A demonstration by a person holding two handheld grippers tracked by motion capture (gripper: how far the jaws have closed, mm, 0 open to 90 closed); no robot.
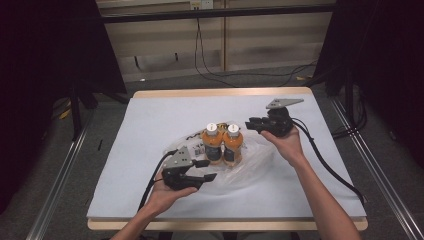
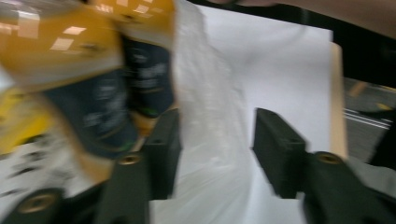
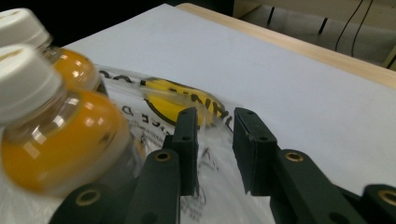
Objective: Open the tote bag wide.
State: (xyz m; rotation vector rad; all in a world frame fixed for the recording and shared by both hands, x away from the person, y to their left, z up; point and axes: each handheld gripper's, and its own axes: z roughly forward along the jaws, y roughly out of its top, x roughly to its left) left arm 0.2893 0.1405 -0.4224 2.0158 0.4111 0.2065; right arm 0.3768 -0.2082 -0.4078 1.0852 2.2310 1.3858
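Both claws gape empty: the left claw (image 1: pixel 206 170) near-side, the right claw (image 1: pixel 253 125) far-side of the upright juice bottles (image 1: pixel 222 143) on the plastic bag (image 1: pixel 252 162).

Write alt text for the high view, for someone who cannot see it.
Two orange drink bottles with white caps stand side by side on a crumpled clear plastic bag in the middle of a white-covered table. A person's hands hold black tongs on either side, the left tongs near the front, the right tongs behind; both are open.

A white sheet (image 1: pixel 165 120) covers the wooden table (image 1: pixel 220 93); cables (image 1: pixel 210 70) trail behind.
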